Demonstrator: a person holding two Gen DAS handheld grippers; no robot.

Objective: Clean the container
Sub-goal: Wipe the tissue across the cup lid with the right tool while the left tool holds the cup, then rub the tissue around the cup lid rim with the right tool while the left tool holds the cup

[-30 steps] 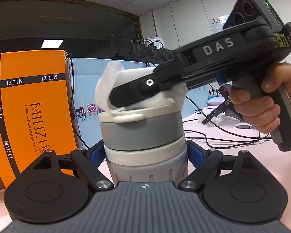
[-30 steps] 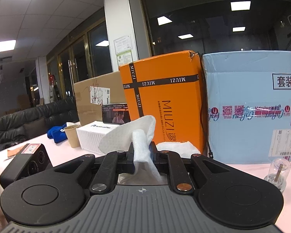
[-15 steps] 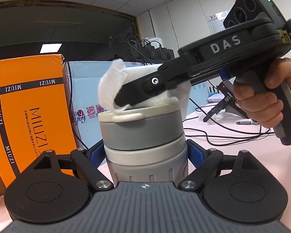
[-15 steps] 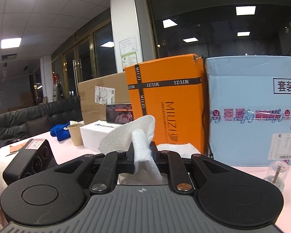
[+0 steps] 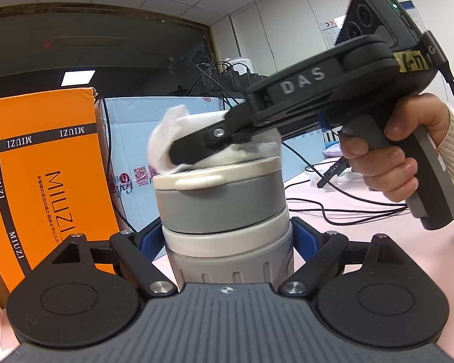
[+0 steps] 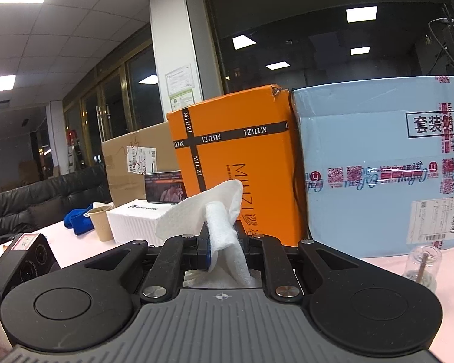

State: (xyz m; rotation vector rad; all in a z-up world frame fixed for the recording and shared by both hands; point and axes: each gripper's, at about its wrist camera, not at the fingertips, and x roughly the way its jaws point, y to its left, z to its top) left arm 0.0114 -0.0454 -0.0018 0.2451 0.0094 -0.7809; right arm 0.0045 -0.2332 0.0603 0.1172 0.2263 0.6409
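container is held upright, clamped in left gripper jaws; cloth, clamped in right gripper jaws, is pressed on its lid from above.

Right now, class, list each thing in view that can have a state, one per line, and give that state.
Container: upright, lid on, gripped between the left claw's fingers.
Left claw: shut on the container.
Right claw: shut on the white wipe.
White wipe: crumpled, pressed onto the container's lid.
Paper cup: upright, open.
Orange box: closed, standing.
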